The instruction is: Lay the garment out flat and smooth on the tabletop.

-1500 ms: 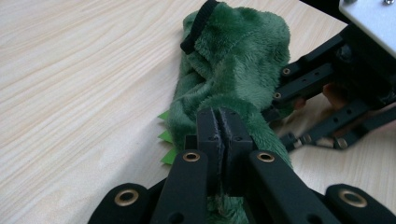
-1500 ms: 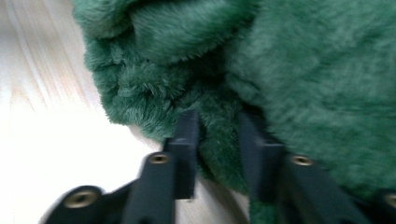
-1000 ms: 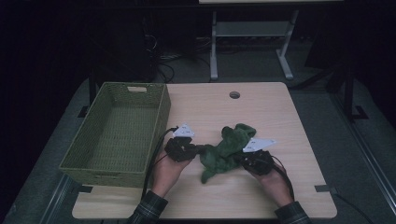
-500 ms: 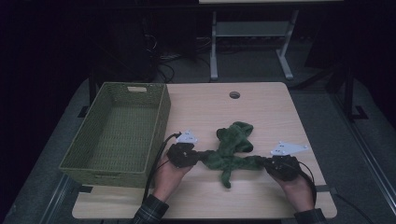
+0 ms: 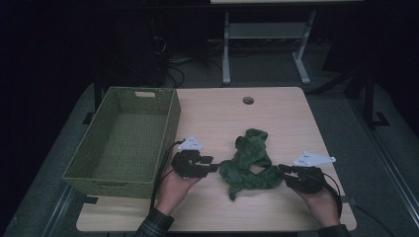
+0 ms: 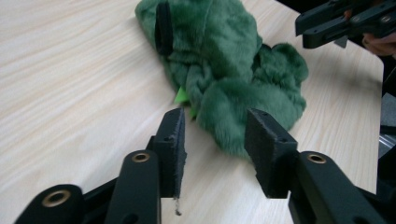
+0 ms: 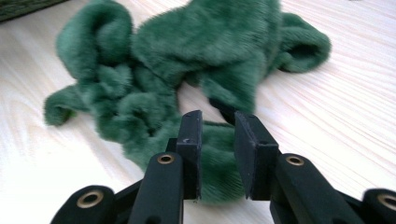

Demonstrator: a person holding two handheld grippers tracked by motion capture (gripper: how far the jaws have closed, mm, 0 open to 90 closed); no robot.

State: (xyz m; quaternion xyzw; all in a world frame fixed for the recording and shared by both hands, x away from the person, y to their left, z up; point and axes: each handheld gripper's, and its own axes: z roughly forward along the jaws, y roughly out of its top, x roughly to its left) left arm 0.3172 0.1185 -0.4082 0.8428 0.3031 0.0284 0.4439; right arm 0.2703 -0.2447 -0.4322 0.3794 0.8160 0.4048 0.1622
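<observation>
Wooden table [image 5: 217, 118] takes up mid-frame, wicker basket [image 5: 126, 140] sits at its left. The fuzzy green cloth [image 5: 247, 165] lies lower centre between my grippers. My left gripper [image 6: 212, 140] has just opened, jaws apart with nothing between; my right gripper [image 7: 217, 140] has too, jaws slightly apart over the cloth's edge.

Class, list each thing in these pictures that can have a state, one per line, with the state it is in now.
Green fuzzy garment: crumpled in a heap on the table, beside the basket.
Wicker basket: upright, empty.
Left gripper: fingers apart, just opened, clear of the garment.
Right gripper: fingers apart, just opened, garment's edge beneath them, not pinched.
</observation>
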